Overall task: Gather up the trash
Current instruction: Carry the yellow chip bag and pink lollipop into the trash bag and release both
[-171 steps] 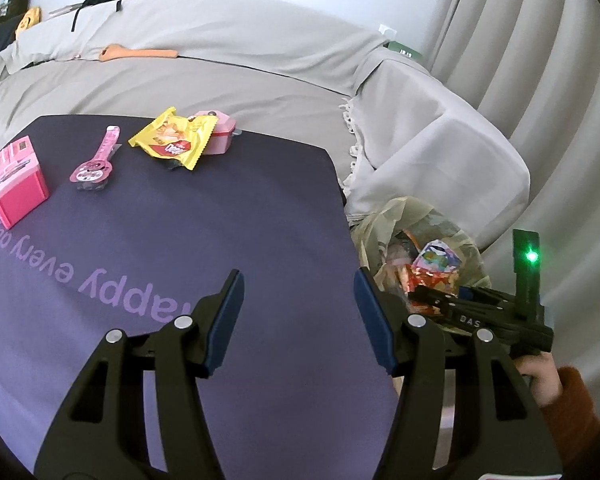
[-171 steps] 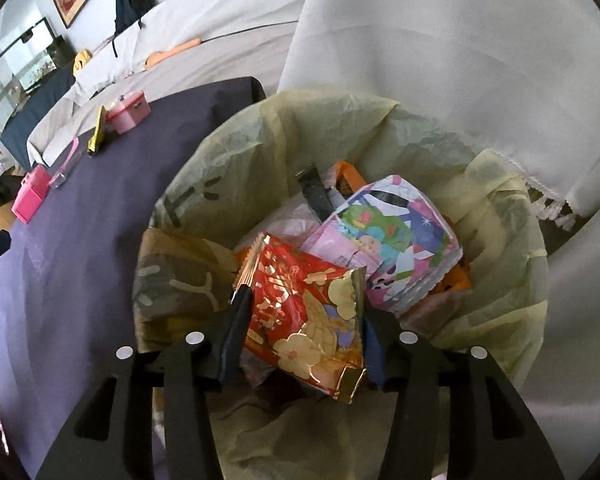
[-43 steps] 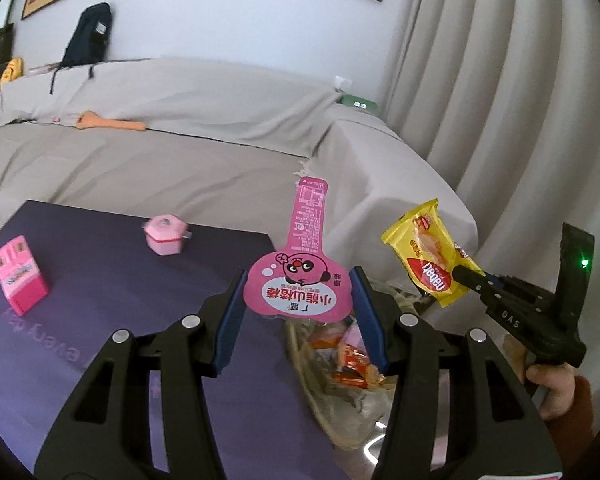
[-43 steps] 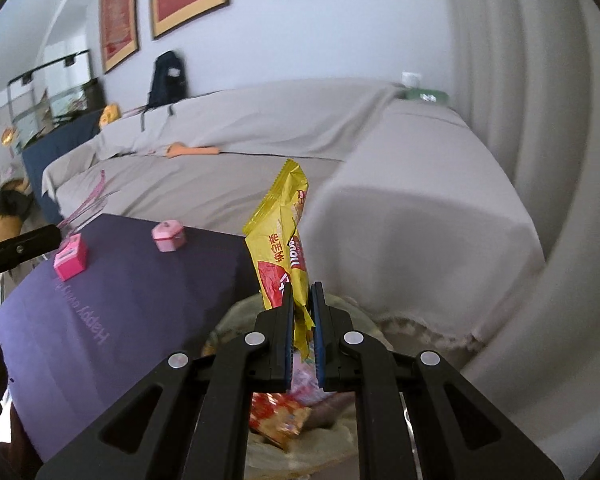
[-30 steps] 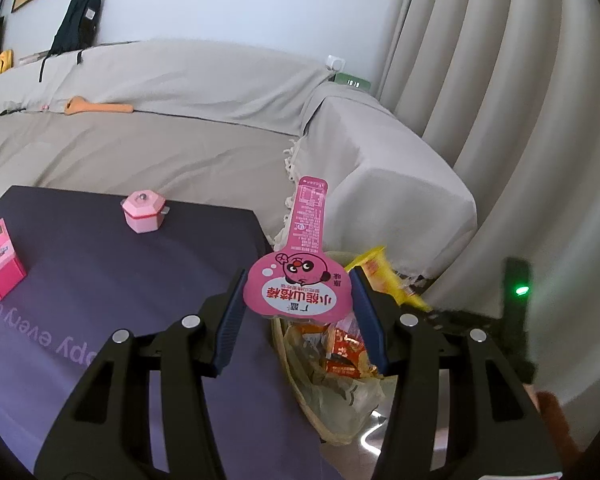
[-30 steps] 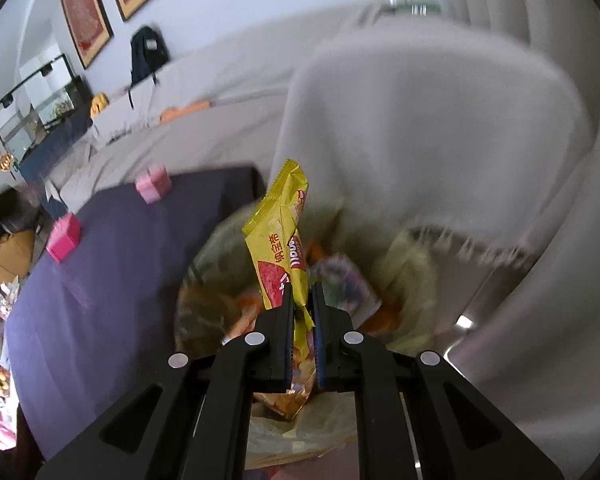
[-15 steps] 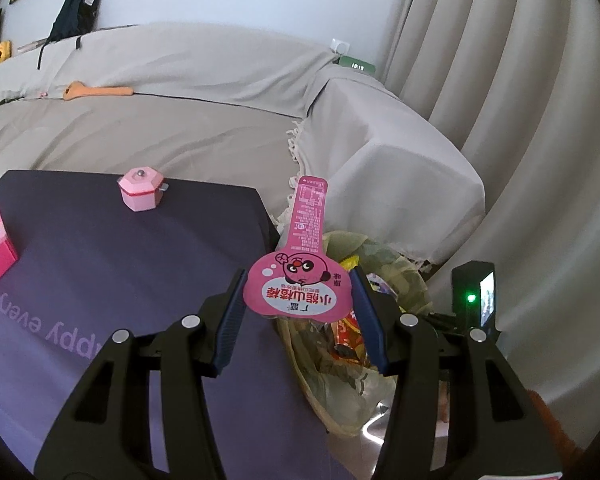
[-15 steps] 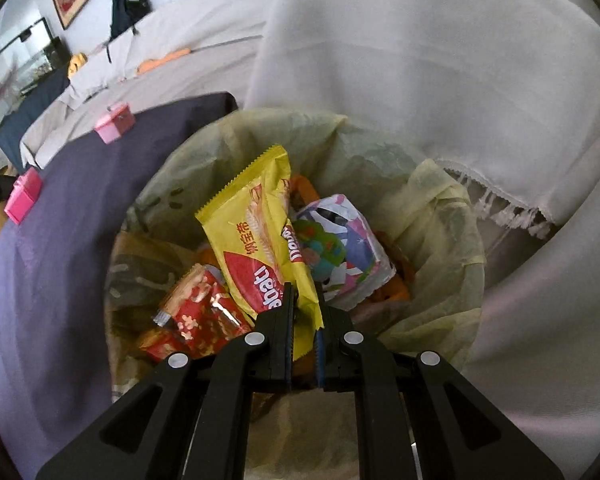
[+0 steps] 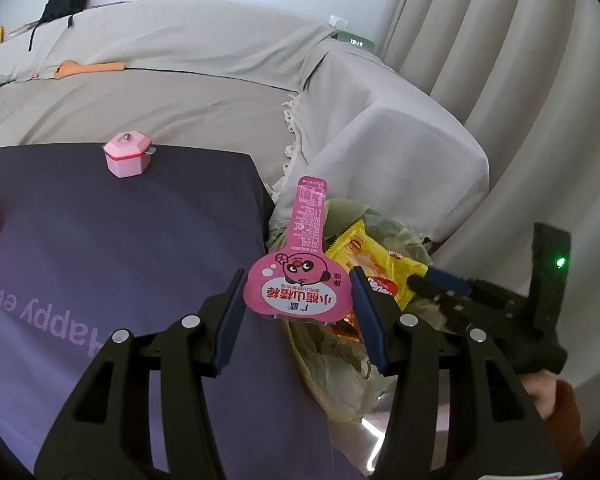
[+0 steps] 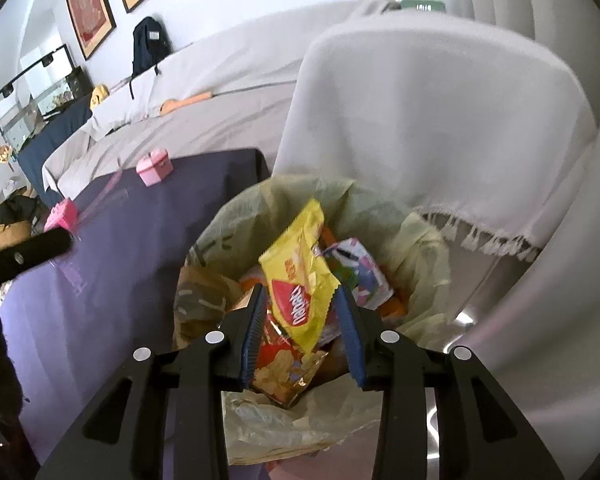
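- The right gripper has its jaws opening; the crinkled yellow snack packet sits loose between them, above the yellow-lined trash bin.
- The left gripper clamps the pink paddle-shaped snack pack.

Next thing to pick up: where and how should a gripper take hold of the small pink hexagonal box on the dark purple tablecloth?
Grip the small pink hexagonal box across two opposite flat side walls, coming from above; its lid knob looks too small to pinch.

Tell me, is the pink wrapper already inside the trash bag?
No, the pink wrapper is between the pads of the left tool, above the table edge beside the trash bag.
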A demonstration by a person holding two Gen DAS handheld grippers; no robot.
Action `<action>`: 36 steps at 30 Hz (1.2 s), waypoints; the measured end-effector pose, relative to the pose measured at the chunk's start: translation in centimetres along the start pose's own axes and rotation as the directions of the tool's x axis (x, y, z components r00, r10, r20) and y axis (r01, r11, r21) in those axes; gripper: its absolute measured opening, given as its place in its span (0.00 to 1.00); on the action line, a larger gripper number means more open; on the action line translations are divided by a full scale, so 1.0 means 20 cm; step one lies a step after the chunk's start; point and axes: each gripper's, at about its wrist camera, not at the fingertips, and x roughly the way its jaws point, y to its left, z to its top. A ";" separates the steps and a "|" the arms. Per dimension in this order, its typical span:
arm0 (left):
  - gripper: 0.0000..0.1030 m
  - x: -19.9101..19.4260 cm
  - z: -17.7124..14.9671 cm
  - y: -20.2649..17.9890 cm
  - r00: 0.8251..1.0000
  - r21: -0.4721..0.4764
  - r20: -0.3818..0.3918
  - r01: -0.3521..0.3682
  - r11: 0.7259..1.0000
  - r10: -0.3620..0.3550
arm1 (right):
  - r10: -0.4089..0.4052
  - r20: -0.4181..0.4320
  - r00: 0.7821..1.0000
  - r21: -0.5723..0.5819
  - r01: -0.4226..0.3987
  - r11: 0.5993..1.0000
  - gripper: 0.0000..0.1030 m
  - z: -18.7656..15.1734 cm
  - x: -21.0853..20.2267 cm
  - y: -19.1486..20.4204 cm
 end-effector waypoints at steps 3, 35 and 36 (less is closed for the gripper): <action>0.47 0.02 -0.03 -0.02 1.000 0.019 -0.011 0.023 1.000 -0.023 | -0.007 0.038 0.999 0.015 0.007 1.000 0.34 0.01 -0.07 -0.02; 0.53 0.74 -0.05 -0.36 0.985 0.190 -0.169 -0.013 0.982 0.046 | -0.095 0.138 0.986 0.189 0.068 0.980 0.34 -0.09 -0.22 -0.40; 0.55 0.72 -0.05 -0.36 0.987 0.192 -0.157 -0.011 0.981 0.042 | -0.097 0.141 0.985 0.187 0.069 0.980 0.34 -0.09 -0.23 -0.40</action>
